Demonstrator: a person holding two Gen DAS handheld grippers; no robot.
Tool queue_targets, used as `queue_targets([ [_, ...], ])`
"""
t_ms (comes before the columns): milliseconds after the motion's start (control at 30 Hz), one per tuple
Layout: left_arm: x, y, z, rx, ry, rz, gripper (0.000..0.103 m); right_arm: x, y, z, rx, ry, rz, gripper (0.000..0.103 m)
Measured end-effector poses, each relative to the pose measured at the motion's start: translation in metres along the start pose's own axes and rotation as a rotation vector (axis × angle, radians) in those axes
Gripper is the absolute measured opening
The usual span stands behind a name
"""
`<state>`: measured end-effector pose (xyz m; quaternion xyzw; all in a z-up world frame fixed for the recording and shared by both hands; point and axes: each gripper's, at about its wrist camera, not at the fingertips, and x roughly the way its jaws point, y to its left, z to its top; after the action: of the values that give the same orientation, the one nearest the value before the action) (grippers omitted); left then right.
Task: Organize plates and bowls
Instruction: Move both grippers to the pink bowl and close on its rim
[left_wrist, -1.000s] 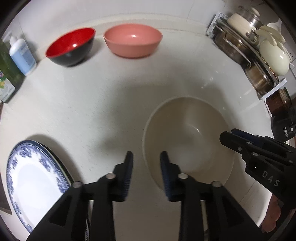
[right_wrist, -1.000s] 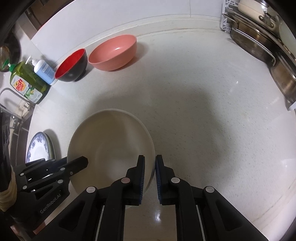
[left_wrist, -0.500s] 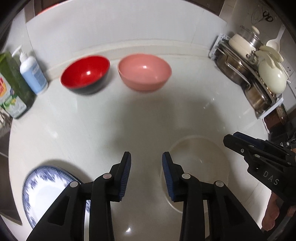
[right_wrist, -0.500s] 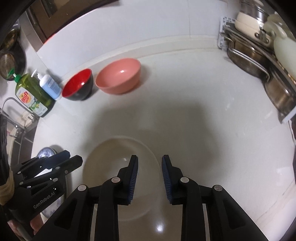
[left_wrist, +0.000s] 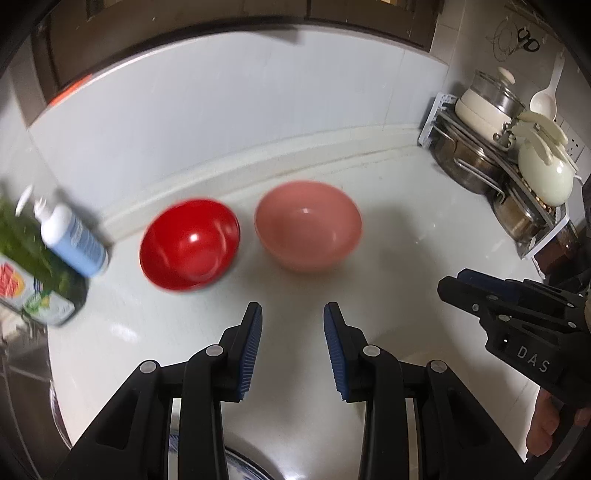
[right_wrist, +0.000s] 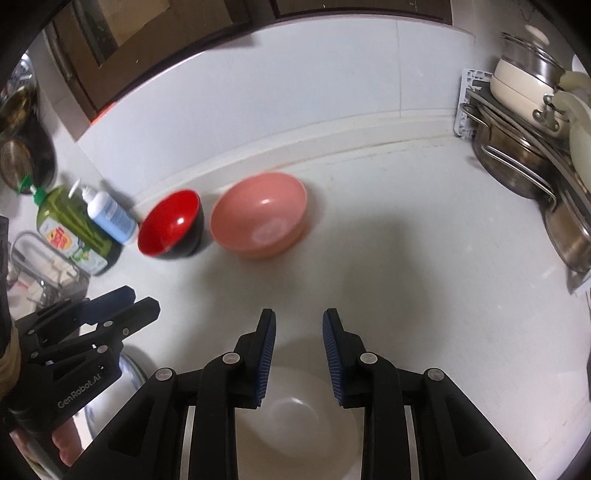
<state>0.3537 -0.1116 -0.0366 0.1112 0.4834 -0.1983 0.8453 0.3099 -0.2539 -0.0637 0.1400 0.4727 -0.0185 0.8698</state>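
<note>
A red bowl with a black outside (left_wrist: 190, 245) and a pink bowl (left_wrist: 308, 225) stand side by side near the back wall, also seen as red bowl (right_wrist: 170, 225) and pink bowl (right_wrist: 258, 216). A cream bowl (right_wrist: 295, 413) sits on the white counter below my right gripper (right_wrist: 299, 321), which is open and empty above it. My left gripper (left_wrist: 293, 314) is open and empty, raised over the counter in front of the two bowls. A blue-patterned plate (left_wrist: 240, 465) peeks out under its fingers. Each gripper shows in the other view: right gripper (left_wrist: 452, 282), left gripper (right_wrist: 142, 301).
A green soap bottle (right_wrist: 70, 229) and a white-and-blue pump bottle (right_wrist: 110, 214) stand at the left by the sink faucet (right_wrist: 26, 251). A rack of steel pots and cream lids (left_wrist: 509, 166) fills the right corner. Dark cabinets hang above the wall.
Both grippers have risen and pulled back from the cream bowl. The right jaws, nearly closed at its rim before, have widened. The red and pink bowls now sit mid-view.
</note>
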Motion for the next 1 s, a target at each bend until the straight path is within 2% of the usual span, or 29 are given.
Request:
queue_targets([
  [200,0.011,0.015,0.032,0.06,0.0,0.002,0.034,0.011,0.006,0.025,0.04,-0.001,0.0,0.028],
  [533,0.051,0.033,0.076,0.151,0.019,-0.042,0.034,0.045,0.007,0.055,0.138,0.033,-0.024,0.028],
  [667,0.079,0.035,0.089,0.187,0.053,-0.03,0.033,0.061,0.005,0.065,0.18,0.054,-0.038,0.028],
  [900,0.119,0.037,0.103,0.211,0.106,-0.073,0.033,0.091,0.003,0.074,0.217,0.107,-0.064,0.028],
  [1000,0.135,0.038,0.107,0.227,0.131,-0.074,0.029,0.103,0.0,0.077,0.237,0.13,-0.065,0.028],
])
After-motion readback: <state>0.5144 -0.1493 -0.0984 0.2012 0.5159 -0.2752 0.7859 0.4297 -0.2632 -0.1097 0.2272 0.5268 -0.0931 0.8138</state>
